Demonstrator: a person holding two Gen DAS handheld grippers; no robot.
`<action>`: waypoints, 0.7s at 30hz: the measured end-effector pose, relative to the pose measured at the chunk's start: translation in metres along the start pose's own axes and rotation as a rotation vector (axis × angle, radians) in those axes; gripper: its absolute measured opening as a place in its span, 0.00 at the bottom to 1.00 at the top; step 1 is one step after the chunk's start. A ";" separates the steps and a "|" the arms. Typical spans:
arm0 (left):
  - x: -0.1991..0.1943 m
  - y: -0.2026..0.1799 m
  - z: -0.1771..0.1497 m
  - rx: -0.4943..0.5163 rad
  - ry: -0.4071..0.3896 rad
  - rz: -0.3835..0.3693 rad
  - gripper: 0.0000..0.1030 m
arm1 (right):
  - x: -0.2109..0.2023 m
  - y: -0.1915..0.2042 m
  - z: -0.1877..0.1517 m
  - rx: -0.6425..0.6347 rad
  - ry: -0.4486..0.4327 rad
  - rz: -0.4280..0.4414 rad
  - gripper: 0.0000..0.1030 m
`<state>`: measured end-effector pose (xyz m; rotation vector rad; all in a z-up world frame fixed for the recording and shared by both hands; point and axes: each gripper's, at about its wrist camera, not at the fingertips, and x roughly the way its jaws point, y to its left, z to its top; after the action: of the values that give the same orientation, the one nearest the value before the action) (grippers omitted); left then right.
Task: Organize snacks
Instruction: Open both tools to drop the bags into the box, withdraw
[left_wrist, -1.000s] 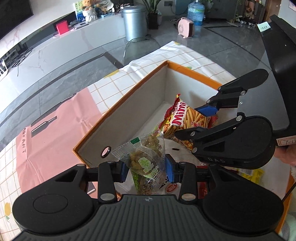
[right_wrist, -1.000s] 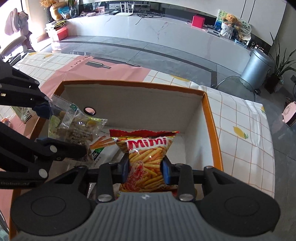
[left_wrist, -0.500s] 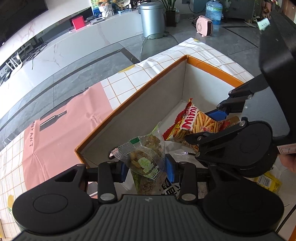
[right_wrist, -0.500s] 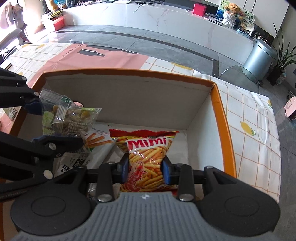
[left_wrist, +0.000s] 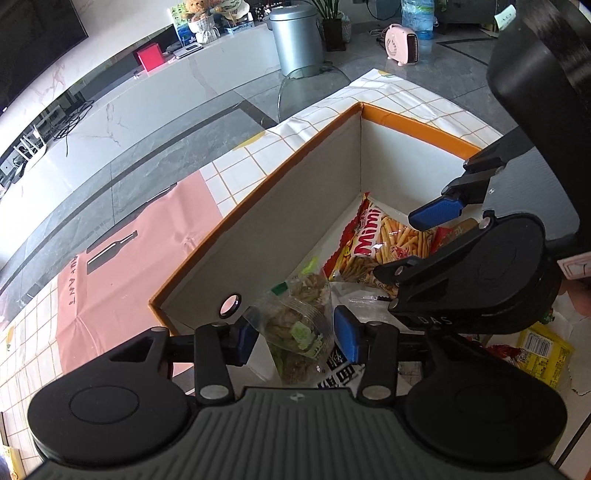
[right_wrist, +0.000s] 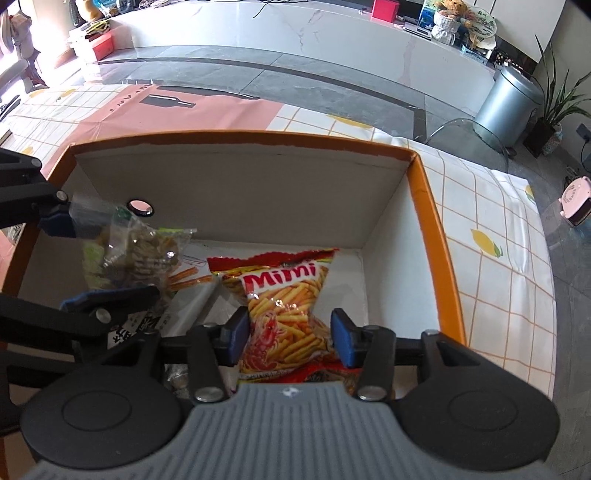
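An orange-rimmed cardboard box (left_wrist: 258, 192) (right_wrist: 240, 134) stands on the checked tablecloth. My left gripper (left_wrist: 295, 339) (right_wrist: 81, 258) reaches into its left end. Its jaws are opening, and a clear bag of brownish snacks (left_wrist: 295, 328) (right_wrist: 136, 251) sits loosely between the blue pads. My right gripper (right_wrist: 288, 338) (left_wrist: 413, 240) is inside the box to the right. Its jaws are opening too, with a red Mimi stick-snack bag (right_wrist: 288, 295) (left_wrist: 380, 243) standing between the pads and a gap on each side.
A black-and-white packet (left_wrist: 332, 373) and a stick-biscuit packet (right_wrist: 188, 277) lie on the box floor under the bags. A yellow packet (left_wrist: 543, 350) lies at the right. A hand (left_wrist: 580, 299) shows at the right edge. Beyond the table stands a metal bin (left_wrist: 295, 37).
Both grippers sank deeper into the box with their bags. Both sets of jaws then widened, letting go of the clear bag and the Mimi bag.
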<state>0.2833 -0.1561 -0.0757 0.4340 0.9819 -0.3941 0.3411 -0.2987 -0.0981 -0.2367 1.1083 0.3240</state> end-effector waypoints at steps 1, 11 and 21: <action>-0.003 -0.001 -0.001 0.004 -0.005 0.002 0.53 | -0.002 0.000 0.000 0.004 0.001 -0.002 0.47; -0.046 0.002 -0.015 -0.012 -0.079 -0.016 0.67 | -0.036 0.010 -0.004 0.002 0.009 -0.039 0.72; -0.102 0.012 -0.038 -0.054 -0.160 -0.081 0.70 | -0.081 0.036 -0.021 -0.002 -0.006 -0.106 0.72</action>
<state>0.2114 -0.1139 -0.0049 0.3094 0.8544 -0.4675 0.2776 -0.2840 -0.0354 -0.2948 1.0852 0.2309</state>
